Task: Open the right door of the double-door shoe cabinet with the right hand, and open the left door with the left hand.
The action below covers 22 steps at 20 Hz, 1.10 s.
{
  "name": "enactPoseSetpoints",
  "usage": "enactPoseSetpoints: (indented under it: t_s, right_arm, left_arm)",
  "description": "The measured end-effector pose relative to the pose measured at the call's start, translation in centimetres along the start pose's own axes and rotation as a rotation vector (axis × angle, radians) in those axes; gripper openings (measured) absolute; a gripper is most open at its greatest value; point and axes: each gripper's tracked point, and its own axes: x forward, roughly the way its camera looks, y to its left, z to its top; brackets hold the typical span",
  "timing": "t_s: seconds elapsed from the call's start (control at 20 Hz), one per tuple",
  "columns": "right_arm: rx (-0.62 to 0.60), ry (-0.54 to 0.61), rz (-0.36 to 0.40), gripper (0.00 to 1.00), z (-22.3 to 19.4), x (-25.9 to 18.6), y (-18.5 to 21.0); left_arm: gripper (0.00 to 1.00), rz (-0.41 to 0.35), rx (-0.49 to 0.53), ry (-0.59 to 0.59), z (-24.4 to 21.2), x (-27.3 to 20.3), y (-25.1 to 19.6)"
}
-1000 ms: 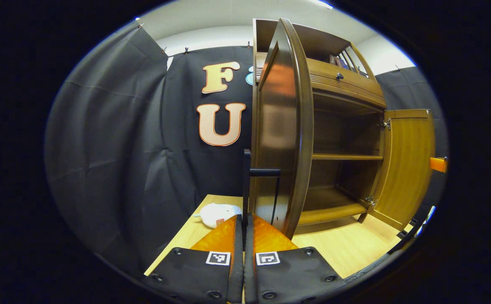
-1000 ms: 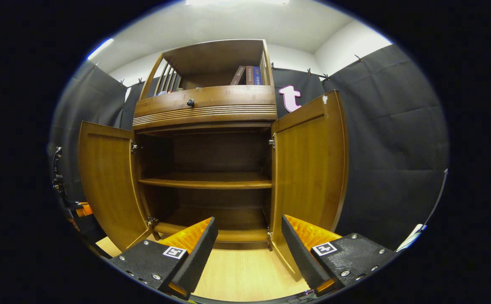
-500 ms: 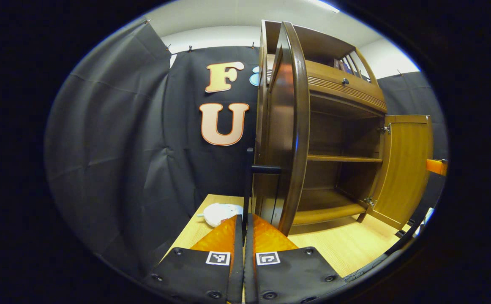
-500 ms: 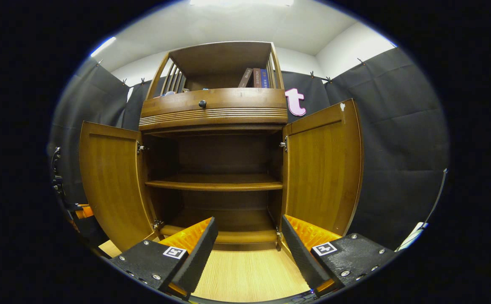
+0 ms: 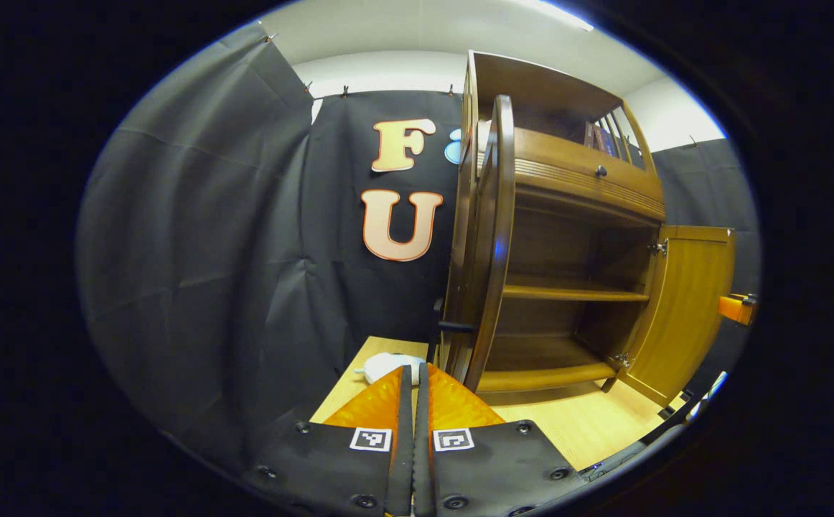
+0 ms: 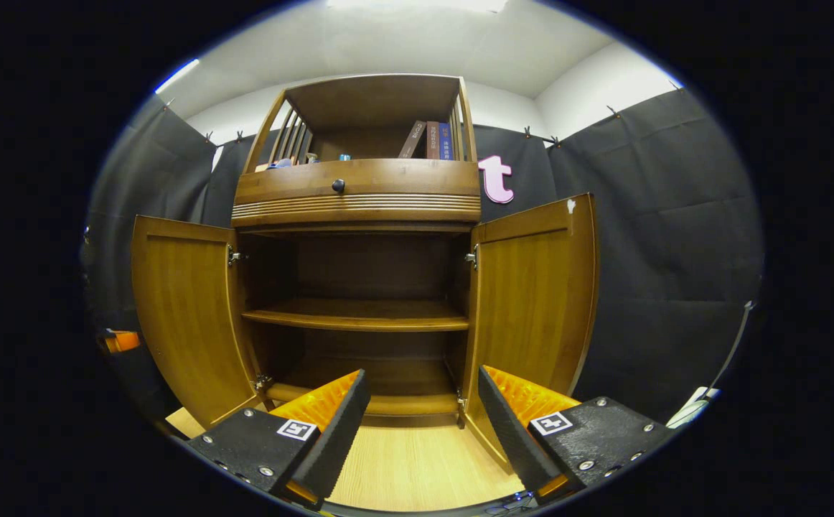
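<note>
Both doors of the brown wooden shoe cabinet (image 6: 356, 197) stand open. In the right gripper view the left door (image 6: 180, 316) and the right door (image 6: 532, 301) swing outward on either side of two bare shelves. My right gripper (image 6: 420, 402) is open, back from the cabinet and holding nothing. In the left gripper view the left door (image 5: 492, 237) appears edge-on, with its black handle (image 5: 453, 327) just beyond my fingertips. My left gripper (image 5: 413, 377) is shut with nothing between its fingers. The right door (image 5: 690, 301) shows farther off.
A white soft object (image 5: 388, 365) lies on the light wooden surface (image 6: 417, 467) left of the cabinet. Books (image 6: 431, 140) stand on the top shelf above a drawer with a dark knob (image 6: 338, 186). Black cloth walls enclose the space.
My left gripper has drawn back from the left door's handle, which now looks smaller and farther. That door has swung wider and appears edge-on. The right gripper stayed open and backed off slightly.
</note>
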Motion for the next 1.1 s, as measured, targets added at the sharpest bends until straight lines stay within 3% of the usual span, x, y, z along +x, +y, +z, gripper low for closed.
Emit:
enactPoseSetpoints:
  t_s: [0.1,0.15,0.2,0.3,0.35,0.4,0.55,0.6,0.65,0.7,0.75,0.9,1.1]
  right_arm:
    - [-0.016,-0.016,-0.019,0.93,1.7,-0.3,-1.1]
    - [-0.027,-0.026,-0.029,0.93,2.7,-0.3,-1.6]
    - [-0.038,-0.036,-0.036,0.99,3.6,-0.6,-2.1]
    - [-0.049,-0.055,-0.045,0.99,5.3,-0.8,-2.8]
    - [-0.039,-0.062,-0.047,0.86,5.9,-1.0,-3.2]
    - [-0.014,-0.062,-0.049,0.99,6.4,-1.1,-3.6]
    - [0.019,-0.078,-0.069,0.99,7.3,-1.4,-4.7]
    - [0.009,-0.084,-0.074,0.99,7.5,-1.5,-5.1]
    - [0.0,-0.085,-0.083,0.92,7.5,-1.6,-5.3]
    - [-0.005,-0.084,-0.088,0.85,7.4,-1.6,-5.5]
    - [-0.007,-0.084,-0.089,0.92,7.4,-1.6,-5.4]
    - [-0.015,-0.079,-0.096,0.92,7.2,-1.7,-5.7]
    - [-0.026,-0.074,-0.111,0.92,7.0,-1.9,-6.0]
  left_arm:
    - [0.08,0.023,0.0,-0.015,2.7,-1.4,0.5]
    - [0.12,0.023,-0.009,-0.031,4.2,-2.2,0.4]
    - [0.07,0.025,-0.013,-0.047,5.8,-2.9,0.6]
    - [0.08,0.053,0.008,-0.085,8.7,-4.1,1.5]
    - [0.13,0.087,0.03,-0.1,10.0,-4.7,2.4]
    - [0.07,0.12,0.049,-0.108,11.1,-5.1,3.1]
    - [0.07,0.131,0.045,-0.109,13.0,-5.8,2.8]
    - [0.12,0.119,0.028,-0.118,13.4,-6.1,2.5]
    - [0.06,0.123,0.017,-0.123,13.5,-6.2,2.8]
    - [0.13,0.123,0.004,-0.126,13.4,-6.2,2.8]
    - [0.2,0.138,0.003,-0.136,13.5,-6.1,2.9]
    - [0.37,0.17,0.029,-0.131,13.3,-6.1,3.8]
    - [0.64,0.159,0.035,-0.127,13.0,-6.1,3.6]
